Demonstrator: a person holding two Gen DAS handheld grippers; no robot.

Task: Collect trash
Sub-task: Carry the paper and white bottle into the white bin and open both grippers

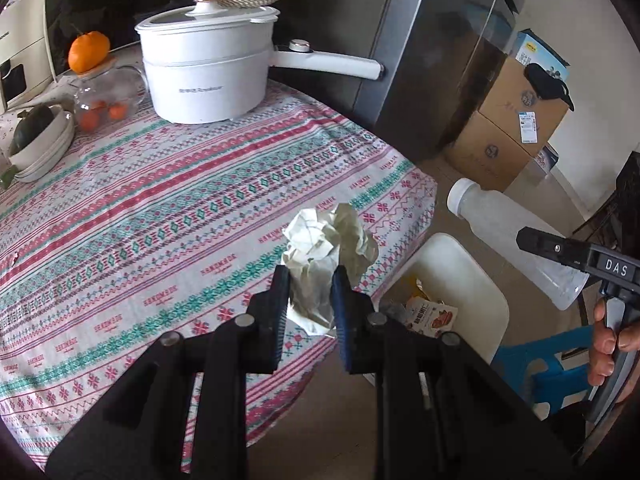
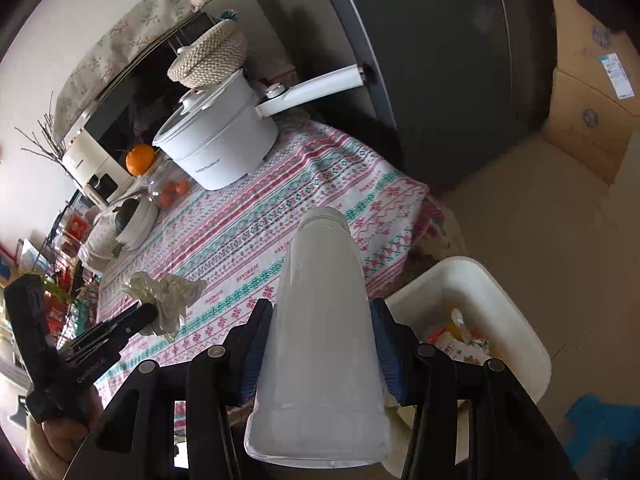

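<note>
The right gripper [image 2: 320, 320] has its jaws clamped on a frosted plastic bottle [image 2: 320, 320], cap end pointing toward twelve o'clock over the patterned bench [image 2: 256, 232]. At four o'clock a white bin [image 2: 516, 312] holds wrappers. At nine o'clock the left gripper [image 2: 148, 314] pinches crumpled paper [image 2: 170, 296]. A white pot [image 2: 224, 144] stands at eleven o'clock.

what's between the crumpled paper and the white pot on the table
Only bare patterned tablecloth lies between the crumpled paper and the white pot, as the left wrist view shows.

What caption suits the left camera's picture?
Left gripper clamps crumpled paper above the table's edge, near the white bin.
</note>
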